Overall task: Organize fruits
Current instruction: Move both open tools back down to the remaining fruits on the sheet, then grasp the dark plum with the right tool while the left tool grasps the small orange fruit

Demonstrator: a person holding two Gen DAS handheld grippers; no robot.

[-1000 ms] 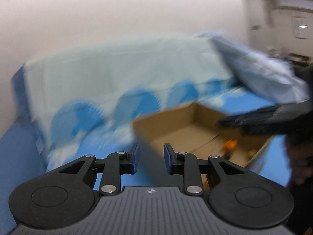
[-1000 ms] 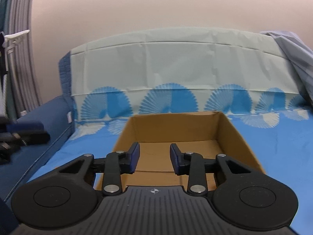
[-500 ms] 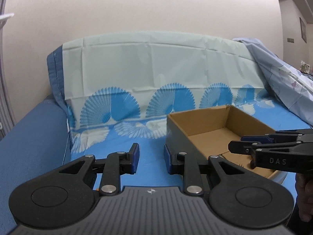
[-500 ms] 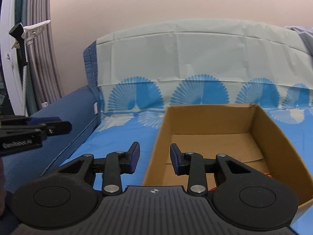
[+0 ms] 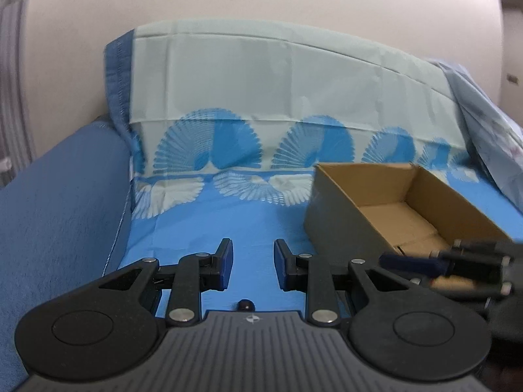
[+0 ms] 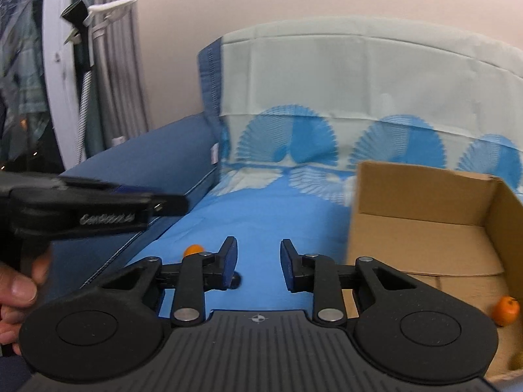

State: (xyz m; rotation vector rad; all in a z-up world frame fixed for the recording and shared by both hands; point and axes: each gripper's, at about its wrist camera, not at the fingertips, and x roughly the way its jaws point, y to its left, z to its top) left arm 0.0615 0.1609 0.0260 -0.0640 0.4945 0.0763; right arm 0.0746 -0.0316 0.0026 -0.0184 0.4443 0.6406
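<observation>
An open cardboard box [image 5: 402, 215] [image 6: 425, 228] stands on the blue sheet. A small orange fruit [image 6: 506, 311] lies in the box near its front right corner. Another small orange fruit [image 6: 193, 250] lies on the sheet left of the box, partly behind my right gripper's left finger. A small dark round fruit [image 5: 245, 305] lies on the sheet just below my left gripper. My left gripper [image 5: 253, 268] is open and empty above the sheet, left of the box. My right gripper [image 6: 258, 266] is open and empty, left of the box. Each gripper shows in the other's view.
The blue sofa arm [image 5: 59, 215] rises at the left. A pale cover with blue fan prints [image 5: 278, 104] drapes the backrest. A crumpled light blue cloth [image 5: 490, 130] lies at the right. A curtain and white frame [image 6: 65, 75] stand far left.
Both grippers have swung left, so the box now sits at the right of each view. The fruits on the sheet have come into view. Both grippers stay open.
</observation>
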